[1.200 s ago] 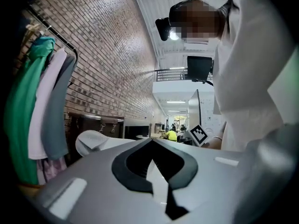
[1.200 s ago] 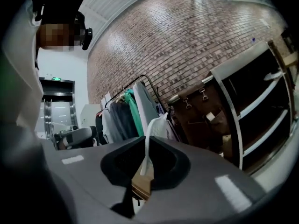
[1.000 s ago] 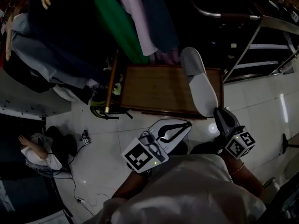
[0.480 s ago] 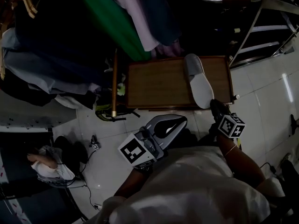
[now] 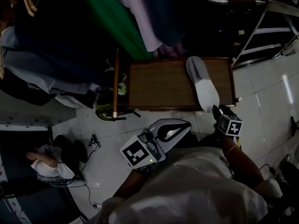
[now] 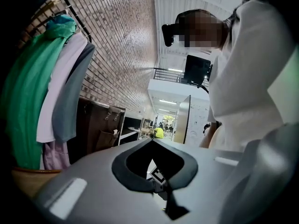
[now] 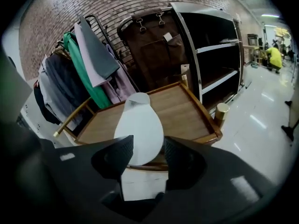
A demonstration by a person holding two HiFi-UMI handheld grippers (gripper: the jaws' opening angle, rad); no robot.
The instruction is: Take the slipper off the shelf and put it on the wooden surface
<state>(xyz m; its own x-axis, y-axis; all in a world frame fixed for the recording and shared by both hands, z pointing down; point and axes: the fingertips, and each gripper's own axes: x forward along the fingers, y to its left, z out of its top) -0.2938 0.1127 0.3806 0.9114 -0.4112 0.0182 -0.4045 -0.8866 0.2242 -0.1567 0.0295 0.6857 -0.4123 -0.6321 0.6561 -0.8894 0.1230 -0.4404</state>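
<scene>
Head view is showing us the slipper (image 5: 202,83) lying lengthwise on the right part of the wooden surface (image 5: 159,85), toe towards the hanging clothes (image 5: 117,22) and heel jutting past the near edge. The right gripper (image 5: 217,111) is sitting just beside that heel. We are judging the step in hand to be the release. To do it well we are advising a straight draw back along the slipper's length, with the jaws kept wide so that no pad drags the overhanging heel off the edge and onto the floor (image 5: 261,97). That arm is reaching in from the lower right, with its tool tipping down towards the edge. The left gripper (image 5: 186,124) is hanging close to the body and pointing roughly level. Left gripper view is showing us its jaws closed together with nothing between them, and neither the slipper nor the wood is appearing there. Right gripper view is showing us jaws that have just been opening and are now standing wide apart. The heel is lying between the tips, and the pads are not pressing on it as far as we are able to tell. The dark shelf (image 7: 219,45) is standing behind the wood, to the right.
</scene>
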